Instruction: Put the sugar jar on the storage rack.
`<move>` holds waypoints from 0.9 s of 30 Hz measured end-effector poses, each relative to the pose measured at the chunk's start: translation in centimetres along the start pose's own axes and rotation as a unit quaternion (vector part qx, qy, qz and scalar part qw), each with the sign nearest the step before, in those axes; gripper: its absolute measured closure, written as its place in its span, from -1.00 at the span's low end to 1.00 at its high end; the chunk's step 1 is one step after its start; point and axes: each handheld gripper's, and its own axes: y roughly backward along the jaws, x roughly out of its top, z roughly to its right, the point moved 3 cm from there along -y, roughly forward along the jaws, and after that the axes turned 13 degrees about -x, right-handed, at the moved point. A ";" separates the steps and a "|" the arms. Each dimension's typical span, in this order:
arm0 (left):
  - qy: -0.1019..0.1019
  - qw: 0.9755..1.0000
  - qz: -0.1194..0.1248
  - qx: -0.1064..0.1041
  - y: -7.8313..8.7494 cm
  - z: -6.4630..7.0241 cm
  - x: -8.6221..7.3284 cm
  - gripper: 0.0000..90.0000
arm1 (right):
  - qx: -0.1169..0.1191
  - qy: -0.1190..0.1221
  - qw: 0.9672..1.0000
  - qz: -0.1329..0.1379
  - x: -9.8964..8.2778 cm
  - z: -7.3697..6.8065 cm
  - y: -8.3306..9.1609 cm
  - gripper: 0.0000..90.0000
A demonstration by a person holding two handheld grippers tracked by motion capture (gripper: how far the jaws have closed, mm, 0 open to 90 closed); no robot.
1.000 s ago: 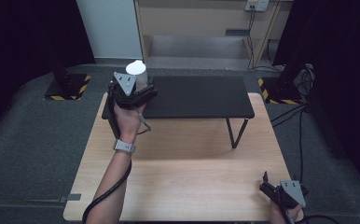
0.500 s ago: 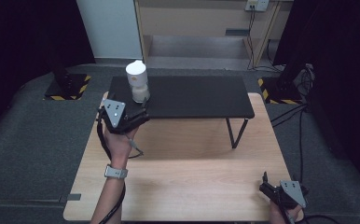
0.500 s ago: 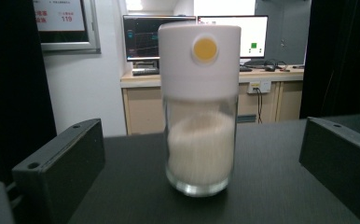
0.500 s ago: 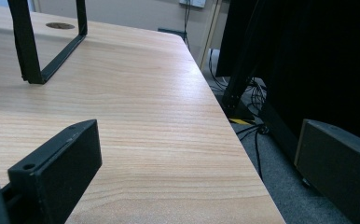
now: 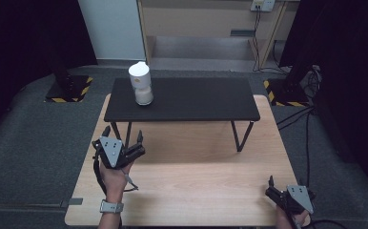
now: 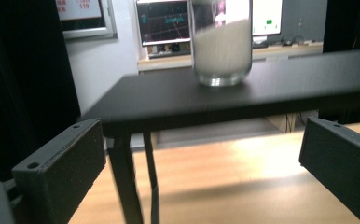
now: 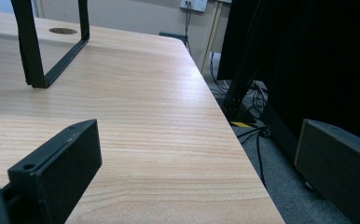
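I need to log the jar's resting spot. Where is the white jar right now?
In the high view the white jar stands upright on the left end of the black raised shelf, apart from the open left gripper nearer the person.

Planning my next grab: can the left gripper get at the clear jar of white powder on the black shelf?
Probably yes: the left gripper is open and faces the jar, with nothing between them.

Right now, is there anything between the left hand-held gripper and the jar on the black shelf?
Nothing visible stands between them. The left hand-held gripper, jaws open, hangs over the wooden table, apart from the jar, which stands alone on the raised black shelf.
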 end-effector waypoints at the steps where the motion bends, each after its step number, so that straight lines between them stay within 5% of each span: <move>1: 0.002 1.000 -0.003 0.002 0.3 0.0 -0.4 -1.00 | 0.001 0.000 1.000 0.000 0.0 0.0 0.0 -0.99; 8: 0.042 0.998 -0.037 0.019 1.8 -0.5 -2.9 -1.00 | 0.000 0.002 1.000 -0.001 0.0 0.0 0.0 -0.99; 20: 0.071 0.995 -0.067 0.034 3.1 -1.7 -6.6 -1.00 | -0.002 0.009 1.000 -0.005 0.2 -0.2 -0.1 -0.99; 27: 0.103 0.989 -0.098 0.032 3.4 -2.2 -8.6 -1.00 | 0.000 0.016 1.000 -0.008 0.3 -0.3 -0.1 -0.99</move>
